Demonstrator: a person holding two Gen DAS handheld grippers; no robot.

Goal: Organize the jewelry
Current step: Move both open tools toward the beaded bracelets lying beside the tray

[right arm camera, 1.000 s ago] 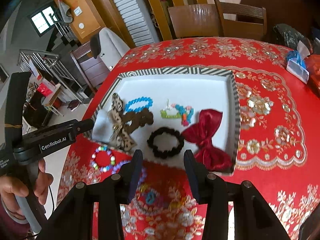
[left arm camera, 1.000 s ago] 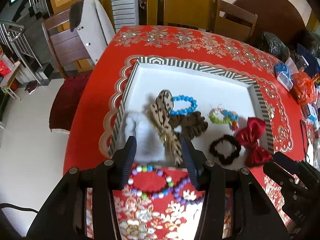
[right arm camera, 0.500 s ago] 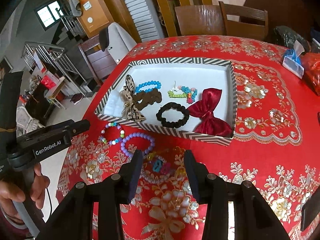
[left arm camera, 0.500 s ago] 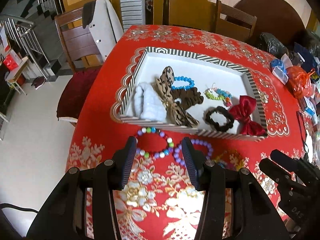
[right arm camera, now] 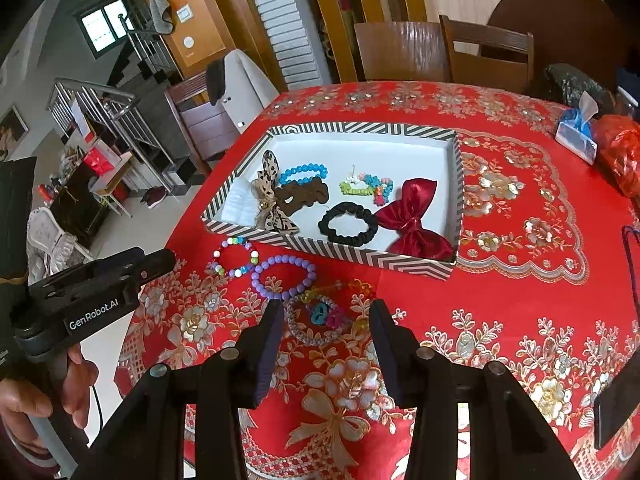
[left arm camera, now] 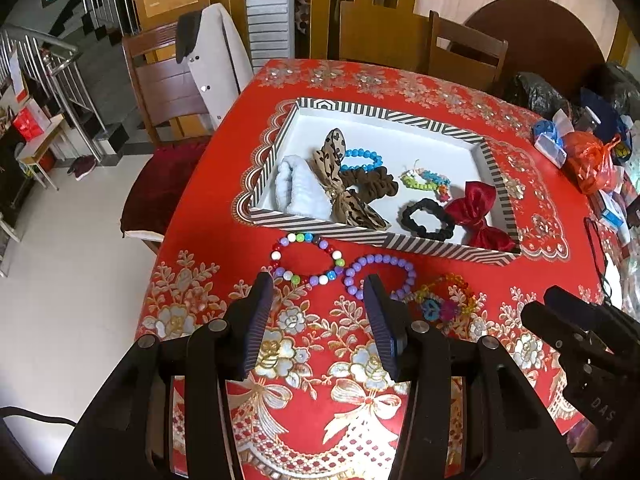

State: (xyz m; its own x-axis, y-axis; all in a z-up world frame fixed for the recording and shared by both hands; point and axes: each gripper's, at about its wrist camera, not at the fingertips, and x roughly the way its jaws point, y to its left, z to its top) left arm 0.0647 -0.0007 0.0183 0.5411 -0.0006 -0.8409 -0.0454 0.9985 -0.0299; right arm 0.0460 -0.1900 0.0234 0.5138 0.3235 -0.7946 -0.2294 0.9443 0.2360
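Red floral cloth covers the table (left arm camera: 404, 80); on it a striped-walled tray (left arm camera: 360, 110) with a white floor holds, from left to right, a white fluffy scrunchie (left arm camera: 298, 192), a leopard-print bow (left arm camera: 340, 184), a blue bead bracelet (left arm camera: 362, 158) touching a brown scrunchie (left arm camera: 374, 184), a green-and-blue bead piece (left arm camera: 426, 180), a black scrunchie (left arm camera: 428, 218) and a dark red satin bow (left arm camera: 476, 216) at the right wall. Just in front of the tray lie a multicoloured bead bracelet (left arm camera: 306, 258), a purple bead bracelet (left arm camera: 380, 274) touching it, and a tangle of beaded pieces (right arm camera: 324, 316). The left gripper (left arm camera: 318, 292) hovers released above the first two bracelets, grasping nothing; the right gripper (right arm camera: 324, 320) is likewise spread wide over the tangle, empty.
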